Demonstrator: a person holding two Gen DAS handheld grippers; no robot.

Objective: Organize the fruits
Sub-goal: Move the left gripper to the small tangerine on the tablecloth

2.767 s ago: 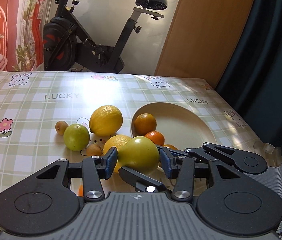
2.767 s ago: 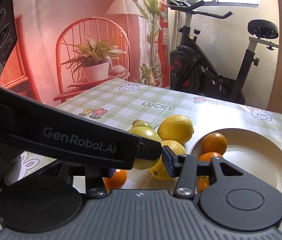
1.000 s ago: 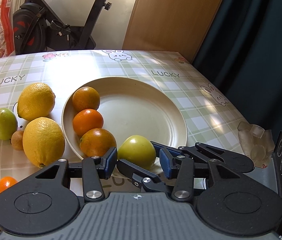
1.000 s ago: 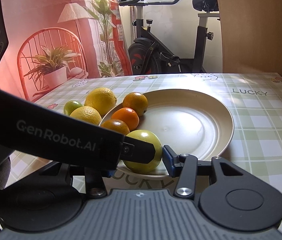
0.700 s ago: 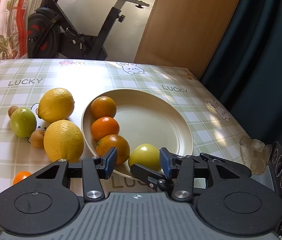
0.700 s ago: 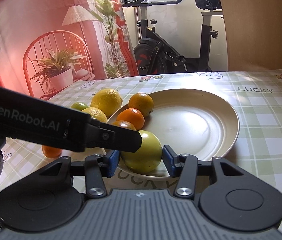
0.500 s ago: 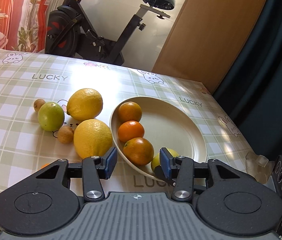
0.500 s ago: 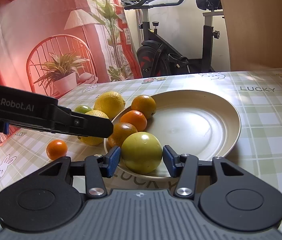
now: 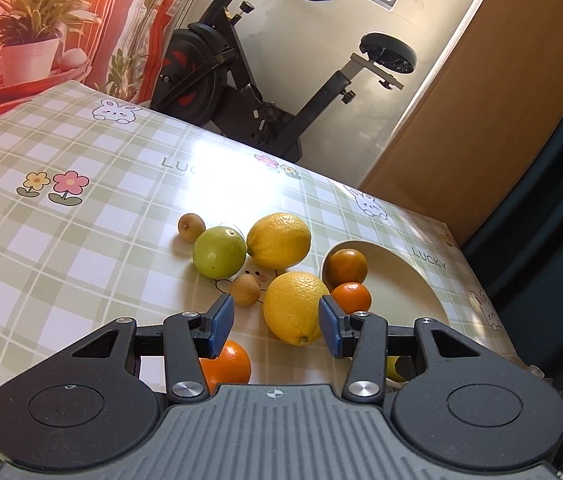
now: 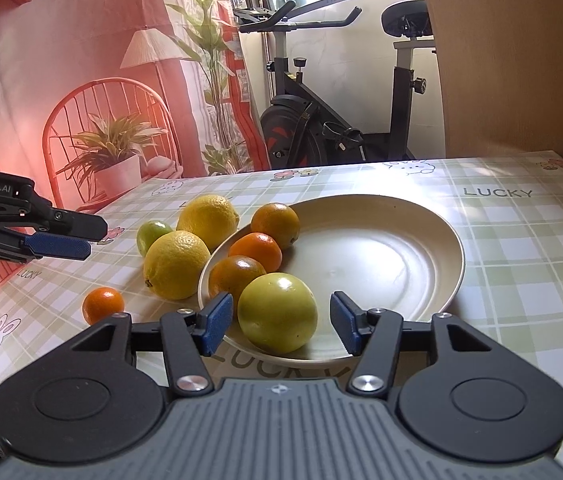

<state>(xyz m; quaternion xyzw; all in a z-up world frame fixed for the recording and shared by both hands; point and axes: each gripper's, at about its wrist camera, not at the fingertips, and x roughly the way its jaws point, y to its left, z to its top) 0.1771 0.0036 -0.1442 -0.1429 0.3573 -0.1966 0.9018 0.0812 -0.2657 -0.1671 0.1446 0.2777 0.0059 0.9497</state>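
Roughly midway: four fruits sit on the plate (image 10: 433, 240), right gripper (image 10: 277, 326) jaws opening off the green apple (image 10: 277, 312), left gripper (image 9: 275, 326) jaws narrow, apparently empty, six fruits left on the tabletop (image 9: 81, 248).

— Any writing you can read?

— "LUCKY" is printed on the checked tablecloth (image 10: 521, 240) several times. In the right wrist view it stands clear at the right of the frame, beyond the plate (image 10: 433, 292); again, small, at the left edge; and half hidden along the bottom, under the plate's near rim.

— And the left wrist view?

— "LUCKY" at the right, beside the plate, and "LUC…" at upper centre, its end lost in glare.

— Any brand?

— "GenRobot.AI", in white on the black arm of the left gripper (image 10: 61, 240), at the left edge of the right wrist view.
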